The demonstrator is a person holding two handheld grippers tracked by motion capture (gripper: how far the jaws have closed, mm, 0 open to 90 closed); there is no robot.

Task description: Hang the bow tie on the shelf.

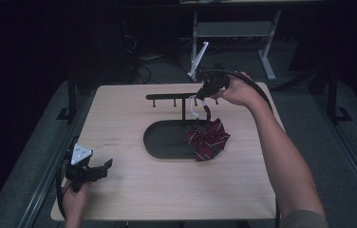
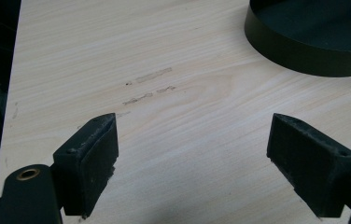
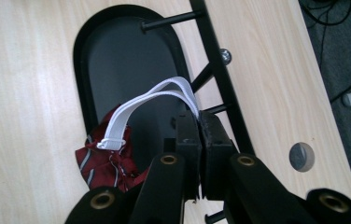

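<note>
Two jaws of right hand-held gripper point(image 3: 198, 122) pinch white strap point(image 3: 157, 95).

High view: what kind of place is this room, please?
Probably a lab or workshop set up for recording, not a home. A small light wooden table stands on grey carpet, black cables lie on the floor behind it, and a white metal desk frame stands beyond.

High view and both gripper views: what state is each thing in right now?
Left tool: open, holding nothing, low over the wooden table.
Right tool: shut on the white elastic strap.
Red striped bow tie: hanging from the strap, partly over the black oval tray.
Black peg rack: upright, pegs bare.
</note>
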